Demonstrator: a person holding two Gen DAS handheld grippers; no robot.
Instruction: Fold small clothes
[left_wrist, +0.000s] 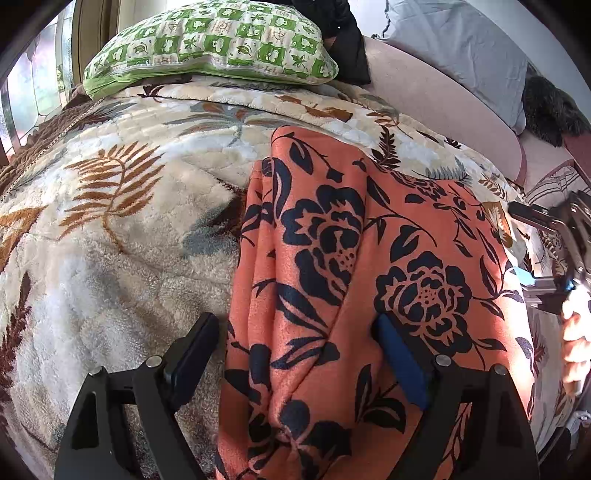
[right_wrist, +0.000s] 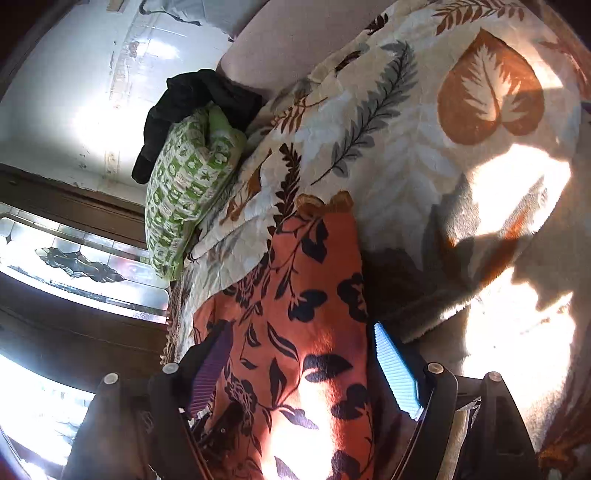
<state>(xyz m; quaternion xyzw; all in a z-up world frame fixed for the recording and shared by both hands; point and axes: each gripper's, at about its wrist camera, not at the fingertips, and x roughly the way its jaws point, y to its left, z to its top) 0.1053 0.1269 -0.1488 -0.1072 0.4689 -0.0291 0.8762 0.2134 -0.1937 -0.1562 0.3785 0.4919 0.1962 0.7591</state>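
An orange garment with dark blue flowers (left_wrist: 332, 266) lies folded lengthwise on a cream leaf-patterned blanket (left_wrist: 122, 229). My left gripper (left_wrist: 295, 354) is open just above the garment's near end, jaws wide apart, one on the blanket side and one over the cloth. My right gripper (right_wrist: 303, 369) is open too, straddling the garment (right_wrist: 295, 332) at its other end. The right gripper also shows at the right edge of the left wrist view (left_wrist: 554, 258), held by a hand.
A green-and-white patterned pillow (left_wrist: 210, 48) lies at the far end of the bed, with a black cloth (left_wrist: 347, 44) behind it. A grey pillow (left_wrist: 469, 51) and dark furry item (left_wrist: 550, 110) sit at the far right. A window (right_wrist: 74, 266) is to the left.
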